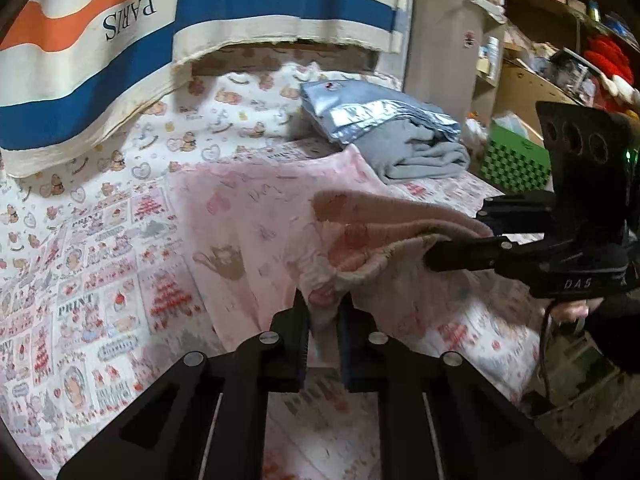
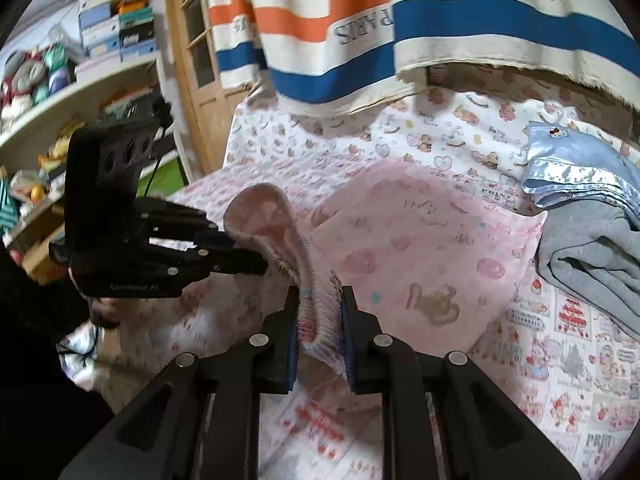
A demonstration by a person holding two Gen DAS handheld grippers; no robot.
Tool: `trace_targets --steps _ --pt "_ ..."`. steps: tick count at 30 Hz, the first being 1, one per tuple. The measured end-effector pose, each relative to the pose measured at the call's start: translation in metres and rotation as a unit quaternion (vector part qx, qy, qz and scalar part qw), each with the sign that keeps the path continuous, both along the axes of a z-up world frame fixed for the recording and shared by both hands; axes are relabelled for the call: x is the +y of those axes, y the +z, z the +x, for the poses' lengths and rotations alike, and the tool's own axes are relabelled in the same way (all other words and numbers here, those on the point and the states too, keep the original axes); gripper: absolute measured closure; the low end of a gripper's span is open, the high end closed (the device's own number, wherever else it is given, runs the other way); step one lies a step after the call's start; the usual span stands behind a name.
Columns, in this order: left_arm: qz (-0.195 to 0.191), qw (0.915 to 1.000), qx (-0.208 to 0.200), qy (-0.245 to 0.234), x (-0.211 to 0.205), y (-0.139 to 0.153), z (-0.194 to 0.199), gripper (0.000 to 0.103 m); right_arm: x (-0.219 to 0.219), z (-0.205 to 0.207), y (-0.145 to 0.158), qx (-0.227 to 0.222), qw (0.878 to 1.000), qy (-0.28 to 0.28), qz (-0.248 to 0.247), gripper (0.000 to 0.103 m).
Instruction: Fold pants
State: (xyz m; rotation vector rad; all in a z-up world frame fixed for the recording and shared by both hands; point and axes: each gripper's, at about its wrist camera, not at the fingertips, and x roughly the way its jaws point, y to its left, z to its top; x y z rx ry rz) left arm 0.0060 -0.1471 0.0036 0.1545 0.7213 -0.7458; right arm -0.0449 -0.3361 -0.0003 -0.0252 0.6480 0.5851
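Observation:
Pink printed pants [image 1: 256, 216] lie spread on the bed, also in the right wrist view [image 2: 420, 240]. My left gripper [image 1: 323, 312] is shut on the pants' waistband edge and lifts it above the bed. My right gripper [image 2: 320, 308] is shut on the elastic waistband next to it. Each gripper shows in the other's view, the right one [image 1: 436, 256] at the right, the left one [image 2: 256, 260] at the left, both pinching the raised waistband. The pant legs stretch away toward the wall.
A folded grey garment [image 1: 420, 152] with a light blue blanket [image 1: 360, 108] on top lies at the far side of the bed. A striped PARIS cloth [image 1: 120, 40] hangs over the bed's back. Shelves [image 2: 60, 92] stand beside the bed, and a green box [image 1: 516, 156].

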Motion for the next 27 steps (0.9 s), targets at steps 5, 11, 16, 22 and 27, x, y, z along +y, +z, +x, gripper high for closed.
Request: trace_targets --steps 5,11,16,22,27 --pt "0.042 0.9991 -0.01 0.008 -0.015 -0.003 0.021 0.092 -0.006 0.029 -0.008 0.016 1.0 -0.026 0.006 0.085" --pt "0.031 0.9987 0.036 0.017 -0.019 -0.008 0.054 0.092 -0.019 0.06 -0.011 0.048 0.998 -0.027 0.034 0.085" --pt "0.04 0.9973 0.053 0.031 -0.024 -0.017 0.068 0.091 -0.021 0.077 -0.016 0.047 0.997 -0.052 0.028 0.082" --pt "0.033 0.9969 0.048 0.052 -0.009 -0.012 0.07 0.08 -0.035 0.071 -0.016 0.013 0.991 -0.133 0.016 0.047" --pt "0.021 0.9965 0.051 0.063 0.022 -0.007 0.058 0.067 -0.056 0.046 -0.014 0.017 0.987 -0.154 0.04 0.047"
